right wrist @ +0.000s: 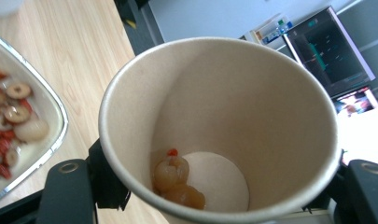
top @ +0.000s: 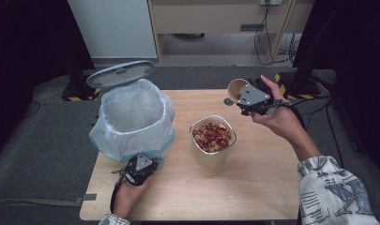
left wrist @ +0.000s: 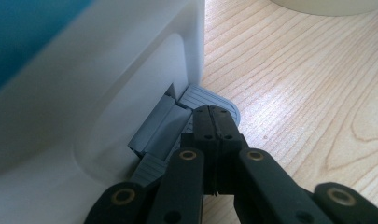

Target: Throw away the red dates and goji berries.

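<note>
Paper cup: beige, held between the jaws of the right gripper, which clasp its wall from both sides. In the high view the cup is lifted above the far right part of the table, tilted with its mouth toward the camera on the gripper. Contents, per the right gripper view: a few pale, glossy pieces of fruit with a speck of red, lying at the bottom edge of the cup's base.

Left gripper: jaws pressed together with nothing between them, tips resting on the grey foot pedal at the base of the bin. In the high view the left gripper sits at the near left of the table, just against the bin's foot.

Pedal bin: white, lined with a translucent bag, grey lid raised open, standing on the left part of the table.

Foil container: rounded-square, at table centre, between bin and cup, full of tan rings and red pieces; its rim shows left of the cup in the right gripper view.
</note>
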